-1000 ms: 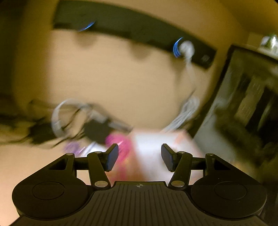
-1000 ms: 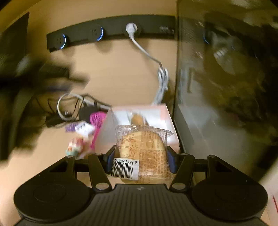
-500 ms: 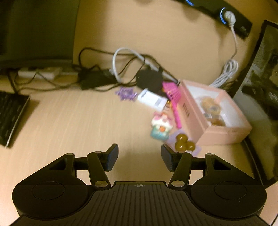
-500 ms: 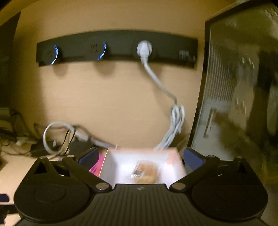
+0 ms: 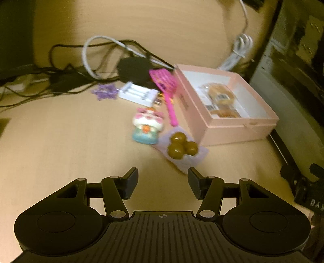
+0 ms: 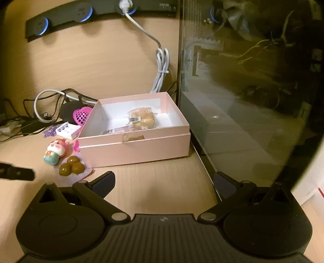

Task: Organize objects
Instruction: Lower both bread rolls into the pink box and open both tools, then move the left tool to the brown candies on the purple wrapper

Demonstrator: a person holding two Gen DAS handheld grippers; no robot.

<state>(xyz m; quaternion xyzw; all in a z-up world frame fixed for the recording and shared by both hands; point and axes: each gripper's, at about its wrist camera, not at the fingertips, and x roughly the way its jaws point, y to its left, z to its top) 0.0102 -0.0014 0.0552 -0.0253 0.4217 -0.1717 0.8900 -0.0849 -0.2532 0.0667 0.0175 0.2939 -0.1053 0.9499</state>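
An open pink box stands on the wooden desk, and wrapped bread lies inside it. My right gripper hovers in front of the box, wide open with nothing between its fingers. Left of the box lie a packet of three brown balls, a cat figurine, a pink scoop, a white pack and purple beads. My left gripper is just short of the brown-ball packet, its jaws a small way apart and empty. The pink box sits to its right.
Tangled cables and a black adapter lie behind the small items. A glass-sided case walls off the right side next to the box. A black socket strip runs along the back wall, with a coiled white cord hanging from it.
My right gripper let go of the wrapped bread, which now lies in the box, opened wide and drew back. My left gripper tilted down and sank toward the brown-ball packet.
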